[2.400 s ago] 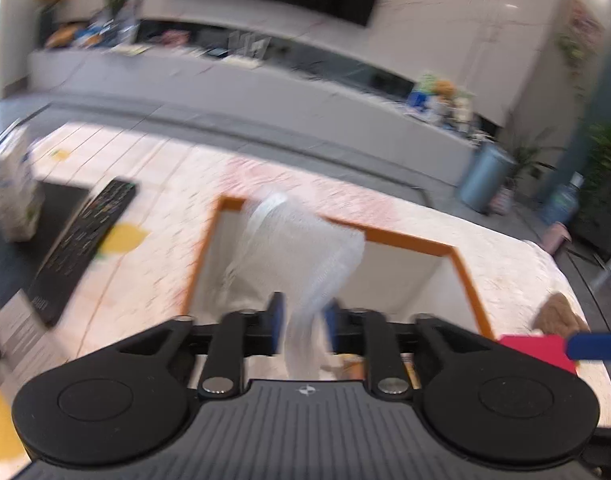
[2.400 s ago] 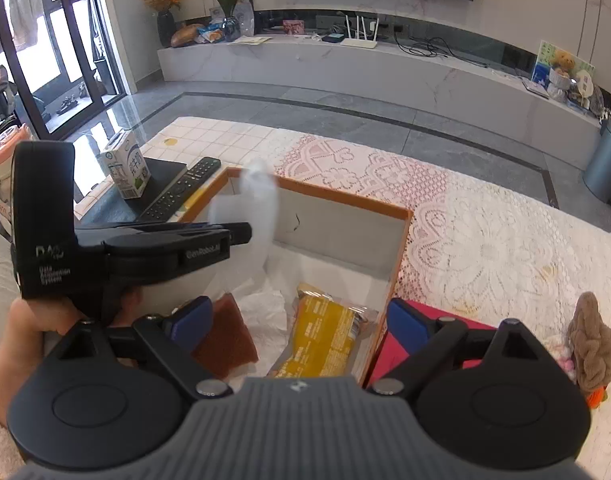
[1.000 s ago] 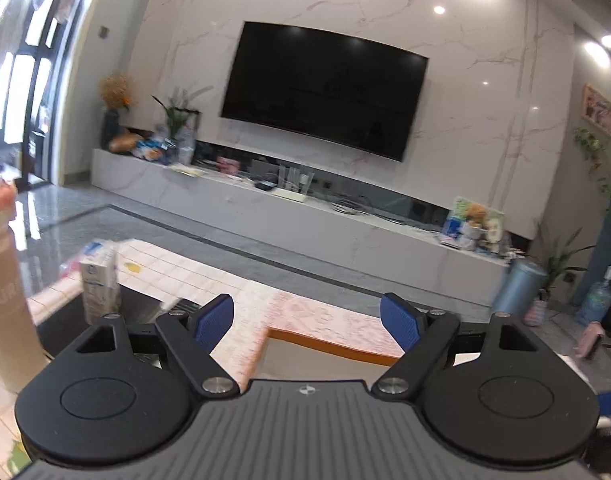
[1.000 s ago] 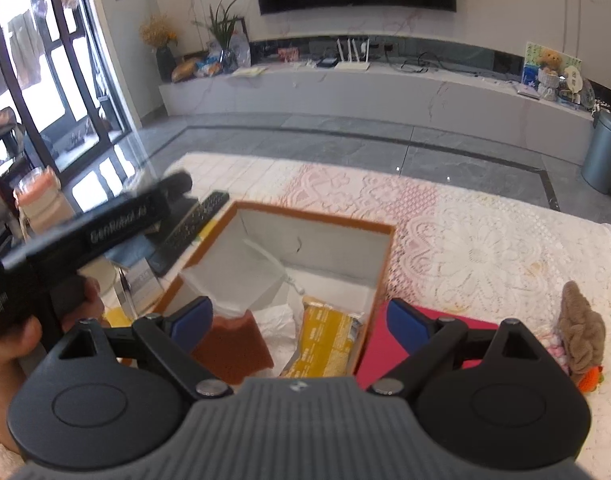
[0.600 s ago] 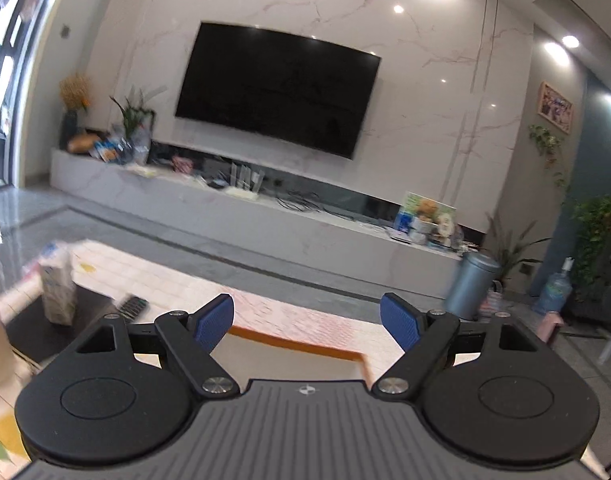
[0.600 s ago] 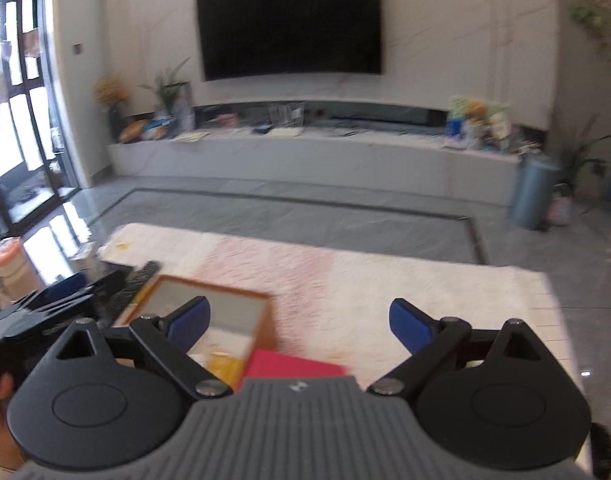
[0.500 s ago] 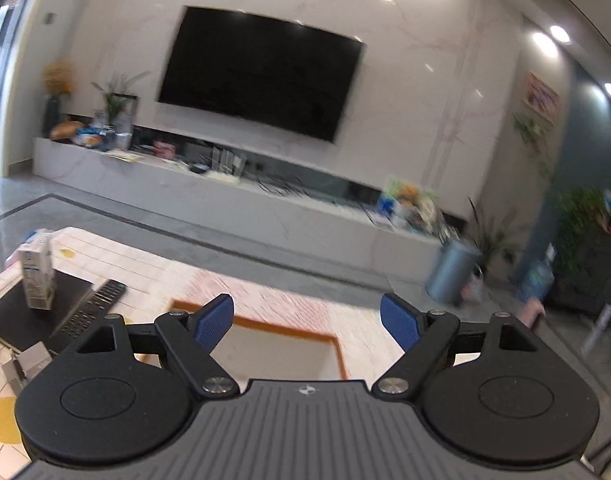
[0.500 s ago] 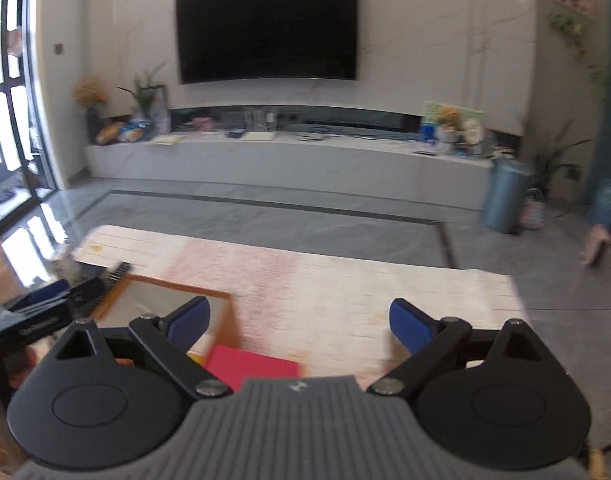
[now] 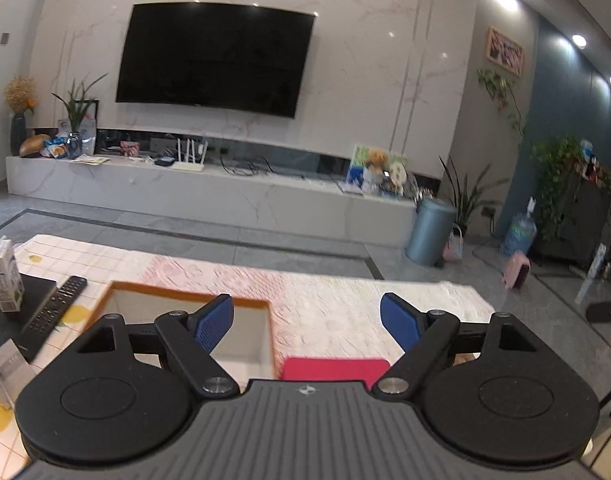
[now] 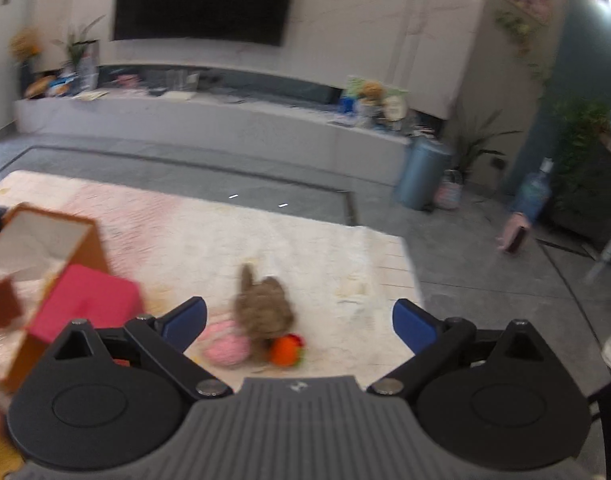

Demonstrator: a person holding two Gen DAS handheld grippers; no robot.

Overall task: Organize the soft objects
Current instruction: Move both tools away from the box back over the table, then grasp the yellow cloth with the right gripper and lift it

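Observation:
An orange-rimmed box (image 9: 193, 294) with white inner walls sits on the lace-covered table; it also shows at the left of the right wrist view (image 10: 87, 240). A pink flat object (image 10: 87, 302) lies beside it, also in the left wrist view (image 9: 333, 368). A brown plush (image 10: 265, 306), a pink soft ball (image 10: 227, 350) and an orange soft toy (image 10: 287, 350) lie together on the cloth. My right gripper (image 10: 299, 324) is open, held above and just behind them. My left gripper (image 9: 307, 322) is open and empty, above the box's near right corner.
A remote control (image 9: 51, 312) and a milk carton (image 9: 5, 276) rest on a dark tray at the table's left. The table's right edge (image 10: 413, 276) drops to grey floor. A TV console (image 9: 209, 196) stands far behind.
The left gripper let go of the white cloth into the box, opened and rose. The right gripper swung right from the box and now faces the plush toys.

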